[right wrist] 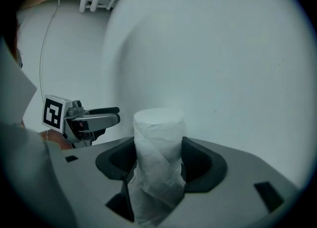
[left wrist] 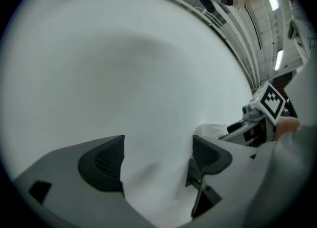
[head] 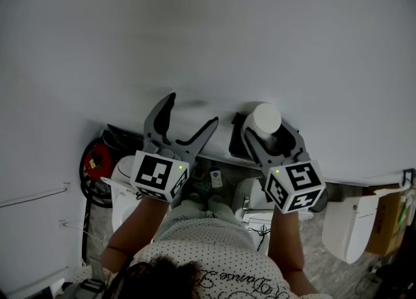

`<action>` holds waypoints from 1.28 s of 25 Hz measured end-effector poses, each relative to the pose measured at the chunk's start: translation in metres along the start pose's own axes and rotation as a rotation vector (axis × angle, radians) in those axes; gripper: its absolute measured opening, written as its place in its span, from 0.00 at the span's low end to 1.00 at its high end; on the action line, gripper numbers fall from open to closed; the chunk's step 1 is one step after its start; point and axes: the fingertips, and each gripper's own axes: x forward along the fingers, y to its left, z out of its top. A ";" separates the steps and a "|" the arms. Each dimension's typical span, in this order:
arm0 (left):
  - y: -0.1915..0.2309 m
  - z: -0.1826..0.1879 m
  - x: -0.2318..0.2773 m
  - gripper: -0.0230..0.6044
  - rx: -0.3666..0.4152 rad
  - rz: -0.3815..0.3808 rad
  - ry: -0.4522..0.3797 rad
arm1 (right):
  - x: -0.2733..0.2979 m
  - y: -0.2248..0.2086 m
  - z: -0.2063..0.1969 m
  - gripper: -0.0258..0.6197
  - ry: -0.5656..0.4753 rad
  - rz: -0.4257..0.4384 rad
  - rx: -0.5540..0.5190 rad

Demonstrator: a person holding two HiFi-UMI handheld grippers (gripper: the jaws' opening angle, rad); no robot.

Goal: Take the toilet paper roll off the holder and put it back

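The soft white toilet paper roll (right wrist: 158,138) stood upright low in the middle of the frame. The right tongs (right wrist: 157,165) pinched it on both sides. The left tongs (left wrist: 157,158) were spread apart, holding nothing, facing the plain white wall (left wrist: 124,63).

The left claw (left wrist: 157,156) faces a plain white wall (left wrist: 124,63). Its 2 jaws stand well apart, with only the wall showing between them. Their dark ribbed pads (left wrist: 106,160) face each other. At the right edge the right claw (left wrist: 233,129) reaches in, its marker cube (left wrist: 271,100) tilted, with a bit of white toilet paper roll (left wrist: 210,130) at its tip. Ceiling lights (left wrist: 279,59) show at top right.
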 end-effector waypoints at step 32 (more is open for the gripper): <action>-0.003 0.007 -0.001 0.69 0.007 -0.019 -0.022 | -0.021 -0.002 0.046 0.47 -0.111 -0.019 -0.070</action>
